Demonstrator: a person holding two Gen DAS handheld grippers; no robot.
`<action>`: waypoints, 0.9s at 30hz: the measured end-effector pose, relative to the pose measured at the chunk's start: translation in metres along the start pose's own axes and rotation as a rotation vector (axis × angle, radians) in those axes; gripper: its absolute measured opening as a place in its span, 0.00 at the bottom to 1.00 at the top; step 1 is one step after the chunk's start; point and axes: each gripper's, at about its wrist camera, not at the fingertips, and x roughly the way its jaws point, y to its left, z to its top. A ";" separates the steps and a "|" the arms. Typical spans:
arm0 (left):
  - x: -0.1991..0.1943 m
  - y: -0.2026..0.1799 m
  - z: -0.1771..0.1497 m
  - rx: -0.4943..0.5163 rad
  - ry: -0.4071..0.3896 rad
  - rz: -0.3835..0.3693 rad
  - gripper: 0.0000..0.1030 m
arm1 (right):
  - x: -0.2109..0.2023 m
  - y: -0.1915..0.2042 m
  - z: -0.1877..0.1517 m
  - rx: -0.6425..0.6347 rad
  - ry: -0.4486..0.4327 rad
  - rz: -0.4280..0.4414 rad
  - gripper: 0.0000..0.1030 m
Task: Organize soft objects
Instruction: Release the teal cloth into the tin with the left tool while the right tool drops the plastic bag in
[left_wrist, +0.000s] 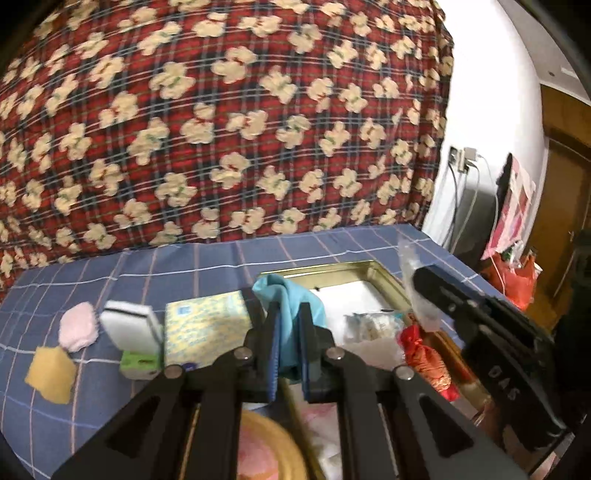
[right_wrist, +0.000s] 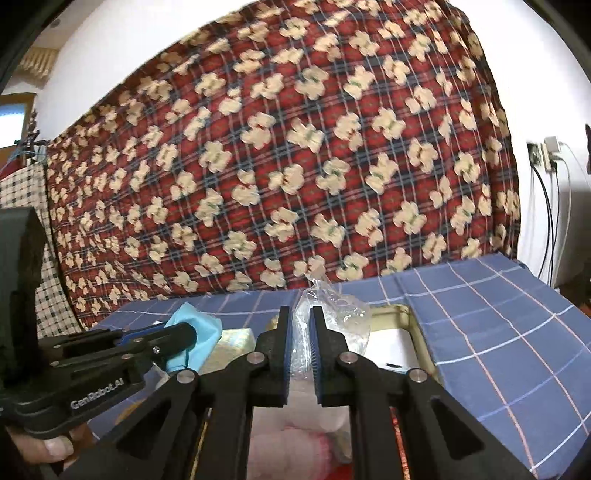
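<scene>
My left gripper (left_wrist: 289, 310) is shut on a light blue cloth (left_wrist: 291, 295), which hangs lifted over an open gold tin box (left_wrist: 332, 267). In the right wrist view the same cloth (right_wrist: 201, 332) bunches at the left gripper (right_wrist: 186, 334). My right gripper (right_wrist: 300, 314) is shut on a crumpled clear plastic bag (right_wrist: 340, 317), held above the tin box (right_wrist: 408, 314). From the left wrist view the right gripper (left_wrist: 421, 280) hovers over the tin's right side with the bag (left_wrist: 417, 295). A red pouch (left_wrist: 424, 354) and a small packet (left_wrist: 373, 321) lie in the tin.
On the blue checked sheet (left_wrist: 184, 266), left of the tin, lie a pink puff (left_wrist: 78, 325), a yellow sponge (left_wrist: 51, 373), a white block (left_wrist: 129, 326), a green item (left_wrist: 138, 363) and a yellow tissue pack (left_wrist: 205, 328). A red bear-patterned quilt (left_wrist: 221, 110) rises behind.
</scene>
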 end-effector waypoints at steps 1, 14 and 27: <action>0.004 -0.005 0.001 0.011 0.012 -0.006 0.06 | 0.002 -0.003 0.000 0.005 0.012 -0.006 0.10; 0.045 -0.035 0.003 0.060 0.132 -0.022 0.06 | 0.020 -0.033 -0.003 0.054 0.123 -0.053 0.11; 0.041 -0.031 0.007 0.040 0.094 0.004 0.45 | 0.017 -0.039 -0.001 0.071 0.120 -0.102 0.51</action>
